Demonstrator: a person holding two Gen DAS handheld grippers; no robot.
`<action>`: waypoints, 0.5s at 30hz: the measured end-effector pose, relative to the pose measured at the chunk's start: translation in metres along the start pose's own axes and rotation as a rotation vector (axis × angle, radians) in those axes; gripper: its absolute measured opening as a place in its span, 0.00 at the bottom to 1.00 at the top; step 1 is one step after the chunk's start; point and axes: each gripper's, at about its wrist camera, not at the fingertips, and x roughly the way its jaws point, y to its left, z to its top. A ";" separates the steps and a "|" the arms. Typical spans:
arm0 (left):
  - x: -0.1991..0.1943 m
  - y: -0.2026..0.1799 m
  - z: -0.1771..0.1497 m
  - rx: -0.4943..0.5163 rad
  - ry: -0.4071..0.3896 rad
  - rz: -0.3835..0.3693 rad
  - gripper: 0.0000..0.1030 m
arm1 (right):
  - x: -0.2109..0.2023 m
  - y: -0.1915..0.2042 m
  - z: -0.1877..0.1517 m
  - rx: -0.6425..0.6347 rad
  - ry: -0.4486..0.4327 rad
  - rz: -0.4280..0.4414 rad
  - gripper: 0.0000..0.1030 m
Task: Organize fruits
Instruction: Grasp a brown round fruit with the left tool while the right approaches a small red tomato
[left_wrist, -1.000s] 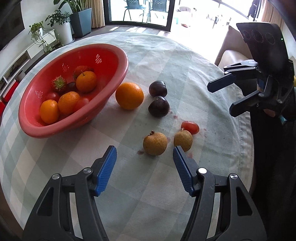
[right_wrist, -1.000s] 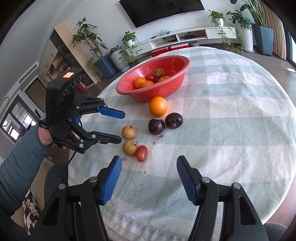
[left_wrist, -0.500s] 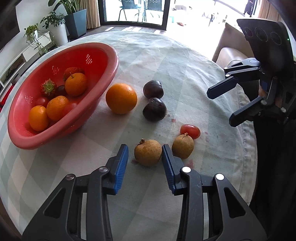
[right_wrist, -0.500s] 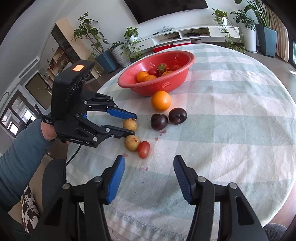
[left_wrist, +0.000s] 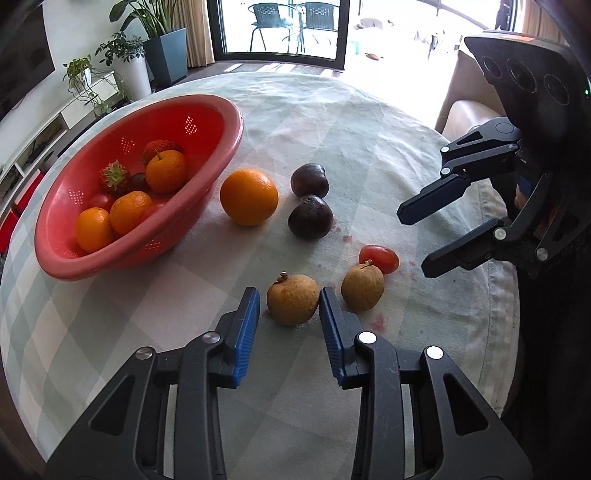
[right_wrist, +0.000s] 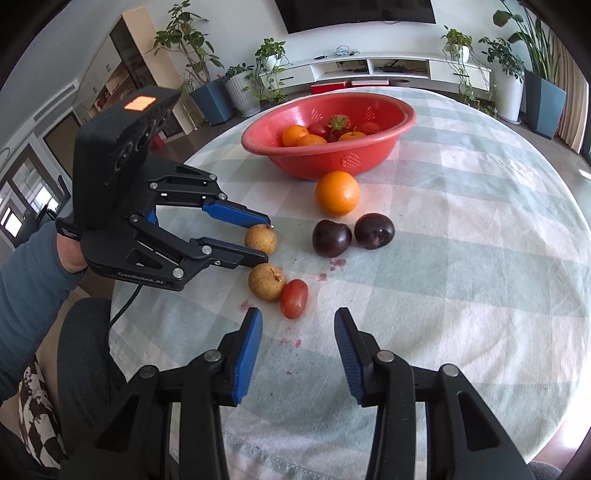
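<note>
Left tongs (left_wrist: 289, 308): parted around tan fruit (left_wrist: 292, 299), not clamped. Right tongs (right_wrist: 297, 325): wide apart, holding nothing; red basket (left_wrist: 74, 266) at 10 o'clock.

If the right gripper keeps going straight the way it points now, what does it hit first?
Probably the small red tomato, just ahead of the right gripper and slightly toward its left finger; the tan fruit sits beside it. Depth is uncertain.

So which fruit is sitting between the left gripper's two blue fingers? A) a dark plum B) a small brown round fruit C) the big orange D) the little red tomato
B: the left gripper has its open fingers on either side of the small brown round fruit, not yet squeezing it.
</note>
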 end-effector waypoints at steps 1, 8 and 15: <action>-0.002 0.001 -0.001 -0.008 -0.007 0.002 0.31 | 0.002 0.002 0.001 -0.010 0.005 -0.004 0.41; -0.027 0.005 -0.009 -0.082 -0.086 0.020 0.31 | 0.016 0.014 0.001 -0.086 0.035 -0.061 0.35; -0.019 0.000 -0.013 -0.070 -0.062 0.017 0.31 | 0.019 0.013 -0.001 -0.107 0.042 -0.087 0.33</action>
